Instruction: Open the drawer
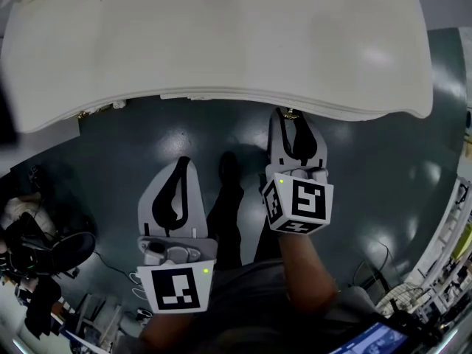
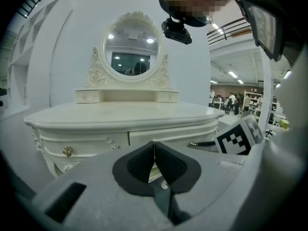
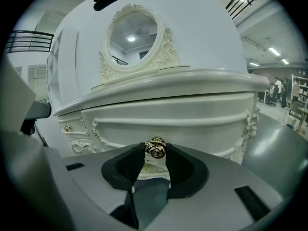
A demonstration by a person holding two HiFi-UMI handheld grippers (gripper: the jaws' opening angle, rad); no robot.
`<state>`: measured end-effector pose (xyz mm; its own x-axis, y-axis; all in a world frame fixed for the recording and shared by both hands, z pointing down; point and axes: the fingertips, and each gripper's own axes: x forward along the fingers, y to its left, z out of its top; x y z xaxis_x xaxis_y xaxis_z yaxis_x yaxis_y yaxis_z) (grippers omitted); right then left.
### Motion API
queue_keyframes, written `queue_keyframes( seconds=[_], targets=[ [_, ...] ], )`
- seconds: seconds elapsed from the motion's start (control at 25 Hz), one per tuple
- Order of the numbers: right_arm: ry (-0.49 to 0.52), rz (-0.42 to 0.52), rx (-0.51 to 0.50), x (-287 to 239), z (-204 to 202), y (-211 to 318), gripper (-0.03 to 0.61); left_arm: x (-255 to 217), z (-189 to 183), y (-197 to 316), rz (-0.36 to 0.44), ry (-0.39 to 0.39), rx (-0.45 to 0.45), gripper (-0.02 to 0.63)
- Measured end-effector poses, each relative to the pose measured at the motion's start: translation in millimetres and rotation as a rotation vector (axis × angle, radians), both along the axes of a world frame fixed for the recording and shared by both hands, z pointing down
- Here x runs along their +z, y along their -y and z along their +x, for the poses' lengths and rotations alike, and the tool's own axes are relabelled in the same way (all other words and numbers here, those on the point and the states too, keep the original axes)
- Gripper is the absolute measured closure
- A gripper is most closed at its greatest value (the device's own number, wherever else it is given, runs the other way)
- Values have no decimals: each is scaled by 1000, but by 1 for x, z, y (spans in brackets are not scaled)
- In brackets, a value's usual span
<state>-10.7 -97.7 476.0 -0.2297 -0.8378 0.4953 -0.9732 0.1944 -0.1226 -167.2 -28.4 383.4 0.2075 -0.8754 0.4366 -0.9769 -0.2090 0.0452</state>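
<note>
A white dressing table (image 1: 221,43) fills the top of the head view. Its right drawer front (image 3: 192,124) bears a brass rose-shaped knob (image 3: 156,147). My right gripper (image 3: 156,151) is shut on that knob, one dark pad pressing on each side. In the head view the right gripper (image 1: 292,116) reaches under the tabletop's front edge. My left gripper (image 1: 183,162) hangs back from the table over the dark floor. In the left gripper view its (image 2: 154,147) tips touch with nothing between them. The left drawer's brass knob (image 2: 68,151) shows beyond it.
An oval mirror (image 2: 132,47) with two small drawers stands at the back of the tabletop. The person's legs and a dark shoe (image 1: 228,169) are between the grippers. A dark chair and clutter (image 1: 63,253) sit at lower left, and shelving (image 1: 450,227) at right.
</note>
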Motion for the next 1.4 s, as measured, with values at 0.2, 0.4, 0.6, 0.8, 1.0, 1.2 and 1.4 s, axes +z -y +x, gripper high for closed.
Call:
queue_keyframes(
  seconds=[0.2,0.4,0.6,0.8,1.0,1.2,1.4],
  targets=[
    [4,-9,0,7,2,-9,439,0,6,1,14,-7,37,598],
    [5,-8,2,1,1,-25,439,-12,10,-12,29,-12,65,598],
    [5,-2,0,2,-1,-34,439,-15,18,-13,40,-7,86,598],
    [12,3,-3,1,0,-43,439,-20,27,-18,47,6,93,598],
    [8,0,-26,1,2,-63,439,-29,39,-37,62,3,86,598],
    [7,-6,-43,1,4,-82,439,-36,47,-53,77,9,87,598],
    [1,-18,-50,1,4,-85,439,-37,49,-56,69,3,86,598]
  ],
)
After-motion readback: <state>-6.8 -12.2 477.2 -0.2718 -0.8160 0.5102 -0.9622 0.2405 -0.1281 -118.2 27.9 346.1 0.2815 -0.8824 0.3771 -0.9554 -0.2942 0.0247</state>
